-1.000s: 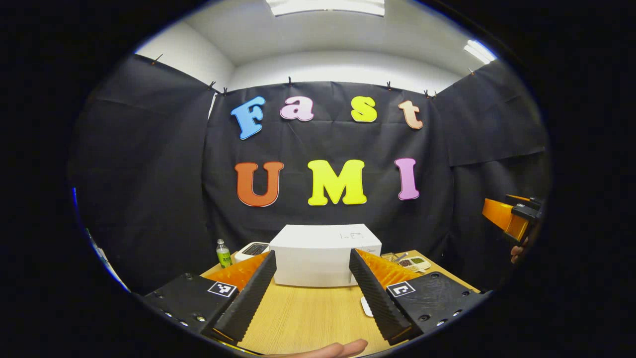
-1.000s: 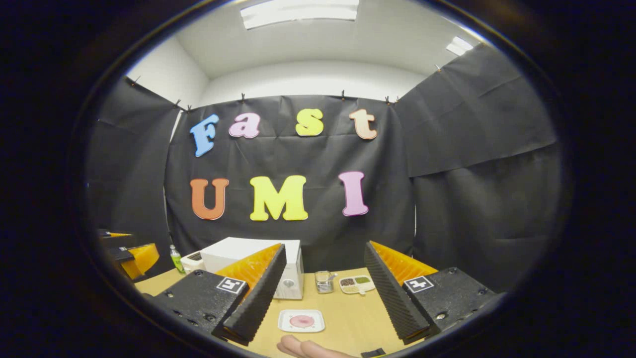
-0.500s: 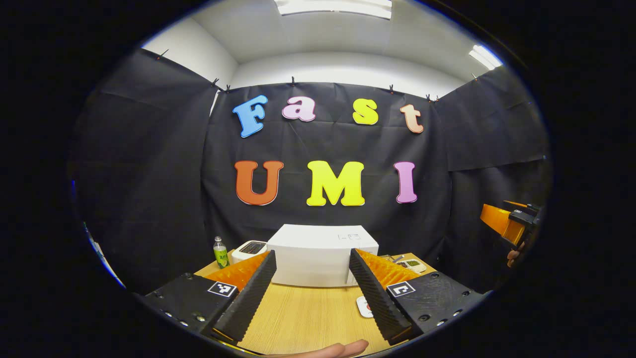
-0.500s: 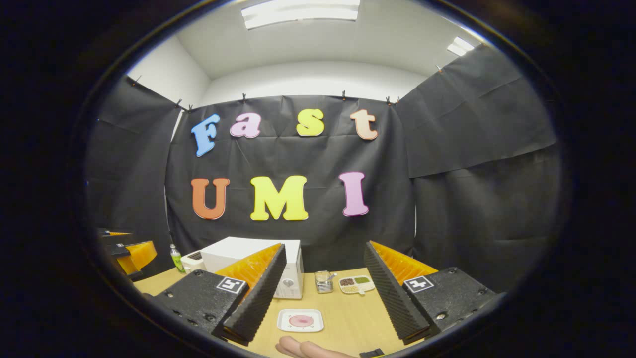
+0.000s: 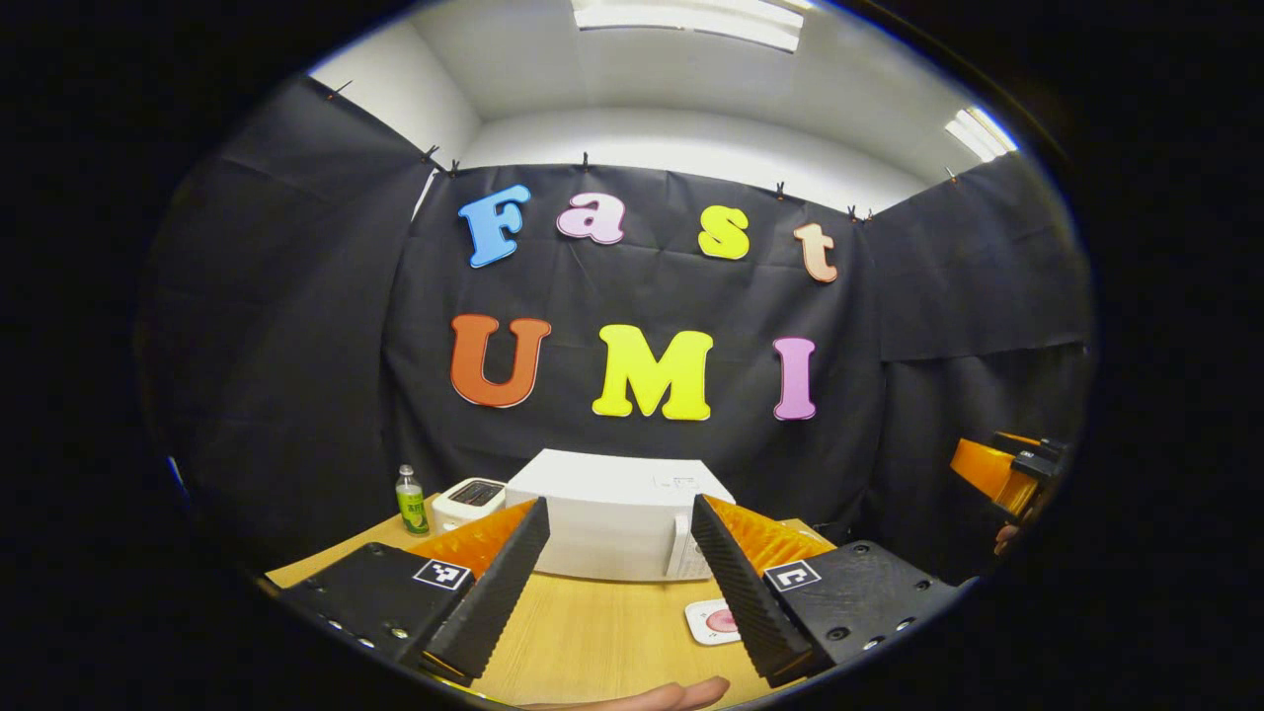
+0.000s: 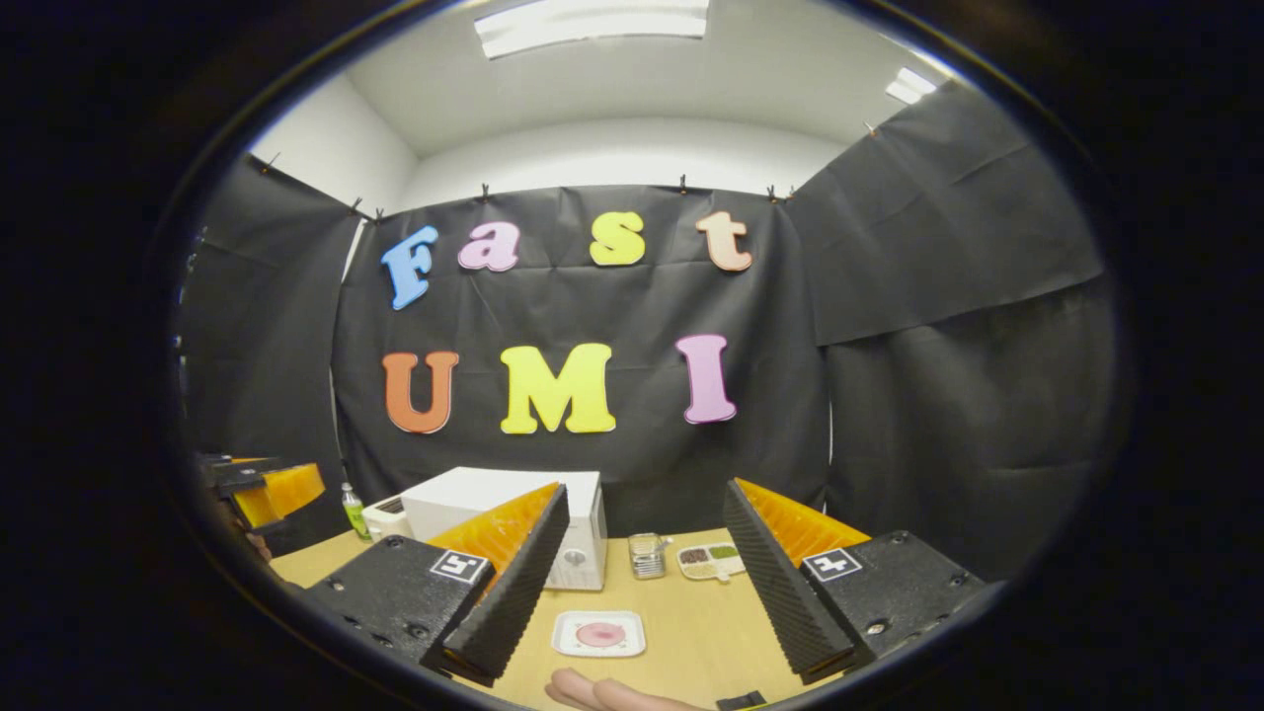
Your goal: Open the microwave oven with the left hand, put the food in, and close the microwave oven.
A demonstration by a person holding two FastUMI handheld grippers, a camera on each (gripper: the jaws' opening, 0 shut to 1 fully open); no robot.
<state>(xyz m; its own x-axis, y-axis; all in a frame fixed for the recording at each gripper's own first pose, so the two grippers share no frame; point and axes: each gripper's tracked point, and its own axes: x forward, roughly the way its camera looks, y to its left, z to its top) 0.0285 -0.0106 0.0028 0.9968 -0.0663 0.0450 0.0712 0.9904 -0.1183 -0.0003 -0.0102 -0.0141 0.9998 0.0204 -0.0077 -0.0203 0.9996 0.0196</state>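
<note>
So both grippers were just hanging in the air above the wooden table [image 5: 592, 632], nothing in either one. The left gripper [image 5: 617, 583] had its jaws spread wide apart, with the white microwave [image 5: 617, 513] sitting straight ahead in the gap between its fingers [image 5: 494, 592], well back on the table against the black cloth. The microwave door looked closed, and the control panel with the knobs sat on its right end. Left of the microwave was a small white toaster [image 5: 469, 501], and left of that a little green bottle [image 5: 409, 502] standing upright.

The food was a pink round thing on a white square plate [image 6: 599, 633], lying flat on the table in front of the microwave and a bit off to its right. In the left gripper view the plate [image 5: 713, 621] was half hidden behind the right finger.

The right gripper [image 6: 642, 592] was released too, jaws wide, gripping nothing, and the plate lay on the table between its fingers [image 6: 509, 592] but farther on, not touching. Behind the plate were a small glass jar [image 6: 648, 555] and a white divided tray [image 6: 711, 560] with some dark and green stuff in it; couldn't tell what. A person's fingertips [image 6: 602, 693] poked in at the bottom edge of the right gripper view.
</note>
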